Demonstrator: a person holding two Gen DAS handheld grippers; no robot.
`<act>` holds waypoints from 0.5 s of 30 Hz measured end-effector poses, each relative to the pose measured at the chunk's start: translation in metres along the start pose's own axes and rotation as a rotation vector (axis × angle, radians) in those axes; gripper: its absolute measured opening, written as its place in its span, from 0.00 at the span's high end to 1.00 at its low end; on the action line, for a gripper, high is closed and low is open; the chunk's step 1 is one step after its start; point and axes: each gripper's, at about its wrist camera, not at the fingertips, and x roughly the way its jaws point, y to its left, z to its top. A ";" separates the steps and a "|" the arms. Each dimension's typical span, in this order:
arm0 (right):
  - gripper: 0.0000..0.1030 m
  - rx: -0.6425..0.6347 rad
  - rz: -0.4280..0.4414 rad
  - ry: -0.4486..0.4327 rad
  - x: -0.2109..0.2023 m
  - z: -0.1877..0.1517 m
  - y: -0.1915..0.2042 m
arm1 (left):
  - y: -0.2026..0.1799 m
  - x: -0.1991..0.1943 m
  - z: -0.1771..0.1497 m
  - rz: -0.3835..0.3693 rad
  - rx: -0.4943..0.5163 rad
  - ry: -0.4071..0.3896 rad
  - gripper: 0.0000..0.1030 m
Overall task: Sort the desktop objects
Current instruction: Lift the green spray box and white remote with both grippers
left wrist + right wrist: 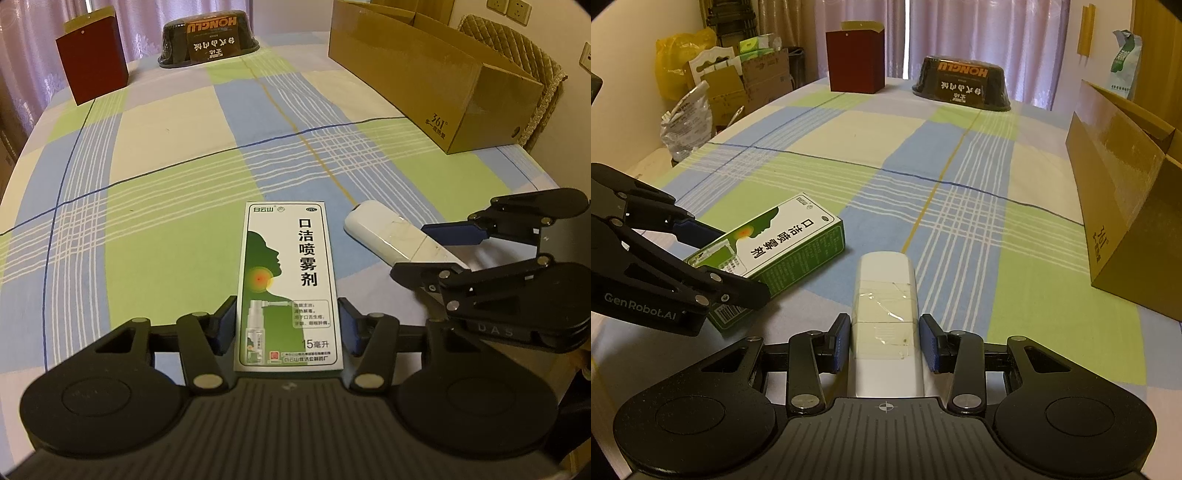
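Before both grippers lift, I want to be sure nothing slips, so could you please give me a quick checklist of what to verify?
1. Left gripper straddles the green spray box: ok.
2. Left pads touching the box: cannot tell.
3. Right gripper straddles the white remote: ok.
4. Right pads touching the remote: not ok, small gaps show.
5. Cardboard box open on top: ok.
6. Both items off the tablecloth: cannot tell.
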 end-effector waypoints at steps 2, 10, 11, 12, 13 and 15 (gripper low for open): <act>0.62 0.003 -0.001 0.005 -0.001 -0.001 0.000 | 0.000 0.000 0.000 -0.002 0.001 0.000 0.51; 0.62 0.025 -0.001 0.022 -0.006 -0.003 0.001 | 0.001 -0.003 -0.001 -0.006 -0.004 -0.002 0.51; 0.62 0.027 -0.001 0.024 -0.006 -0.003 0.001 | 0.001 -0.003 -0.001 -0.006 -0.005 -0.002 0.51; 0.62 0.028 -0.001 0.025 -0.006 -0.004 0.002 | 0.001 -0.004 -0.001 -0.005 -0.005 -0.002 0.51; 0.62 0.028 0.000 0.027 -0.007 -0.004 0.001 | 0.001 -0.004 -0.001 -0.005 -0.005 -0.003 0.51; 0.62 0.030 0.000 0.029 -0.007 -0.004 0.001 | 0.001 -0.005 -0.001 -0.006 -0.006 -0.005 0.51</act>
